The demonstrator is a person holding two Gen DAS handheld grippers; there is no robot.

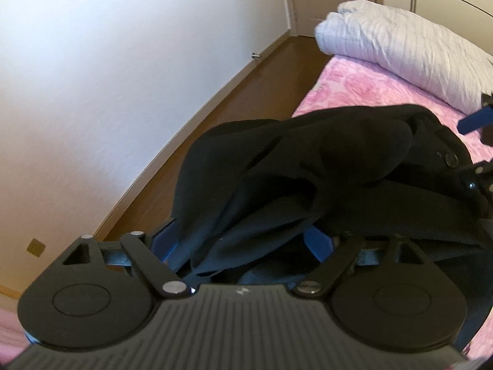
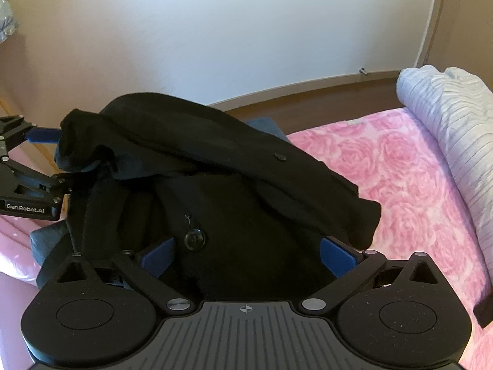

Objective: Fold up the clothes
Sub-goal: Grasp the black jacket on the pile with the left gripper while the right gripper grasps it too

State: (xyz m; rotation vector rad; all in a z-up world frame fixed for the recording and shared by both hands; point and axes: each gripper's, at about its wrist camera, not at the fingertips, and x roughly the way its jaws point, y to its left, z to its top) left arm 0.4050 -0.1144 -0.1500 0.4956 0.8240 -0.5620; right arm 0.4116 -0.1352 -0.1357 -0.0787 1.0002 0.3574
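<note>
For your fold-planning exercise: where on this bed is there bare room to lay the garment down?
Free: the pink rose-print bedspread, between the black buttoned garment and the rolled white striped quilt. Crowded: the bed's floor-side edge, where the garment drapes over both the left gripper and the right gripper.

Black garment [image 2: 234,166], buttoned, bunched + rumpled in my view, draped in heavy folds w/ one flap hanging over, sitting at the bed's [image 2: 400,166] edge nearest the floor, partly overhanging it
</note>
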